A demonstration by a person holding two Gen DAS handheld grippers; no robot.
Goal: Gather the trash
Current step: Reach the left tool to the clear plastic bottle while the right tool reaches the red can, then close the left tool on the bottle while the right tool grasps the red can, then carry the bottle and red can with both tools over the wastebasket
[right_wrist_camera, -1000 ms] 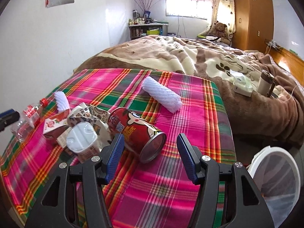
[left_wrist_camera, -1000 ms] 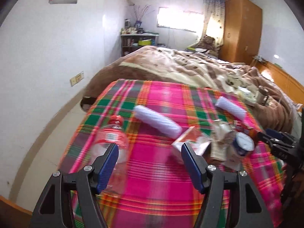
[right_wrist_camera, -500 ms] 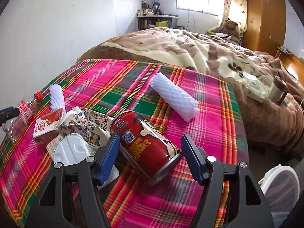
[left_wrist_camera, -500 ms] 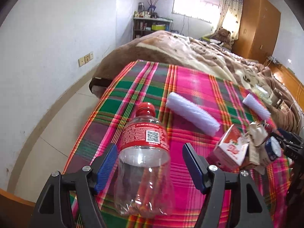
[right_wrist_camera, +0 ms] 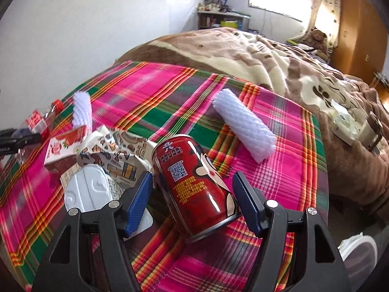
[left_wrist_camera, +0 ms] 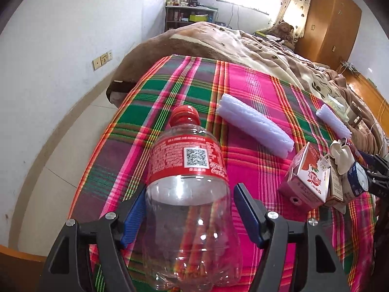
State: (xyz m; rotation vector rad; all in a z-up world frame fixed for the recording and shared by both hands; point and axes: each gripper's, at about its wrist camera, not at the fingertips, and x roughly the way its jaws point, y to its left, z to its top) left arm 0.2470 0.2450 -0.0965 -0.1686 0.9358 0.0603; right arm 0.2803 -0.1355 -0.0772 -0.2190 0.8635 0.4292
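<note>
On the plaid cloth [left_wrist_camera: 255, 90] spread over the foot of the bed [right_wrist_camera: 243, 48] lie one clear plastic bottle [left_wrist_camera: 189, 194], one red drink can [right_wrist_camera: 194, 185], two white foam net sleeves, one strawberry carton [left_wrist_camera: 307, 177], one patterned paper wrapper [right_wrist_camera: 121, 150] and one white foil-lidded cup [right_wrist_camera: 90, 189]. The bottle lies near the cloth's left edge, red cap pointing away. The first foam sleeve [left_wrist_camera: 255, 126] lies mid-cloth beyond it; the second foam sleeve [left_wrist_camera: 333, 121] lies near the right edge. Carton, wrapper and cup are heaped together between bottle and can.

Hidden or unclear: the bottle's base is cut off at the bottom of the left wrist view. The cup is partly covered by a finger in the right wrist view, and the wrapper overlaps the carton. At the lower right corner of that view a white mesh bin [right_wrist_camera: 357, 250] is cut off by the frame. Small items on the brown blanket [right_wrist_camera: 352, 126] cannot be identified.

Pose: the left gripper [left_wrist_camera: 189, 216] angles downward, released, its blue pads either side of the bottle's clear body with a gap on the right. The right gripper [right_wrist_camera: 192, 202] angles downward likewise, released, straddling the can, which lies tilted on the cloth; whether the right pad touches the can's rim cannot be told.
</note>
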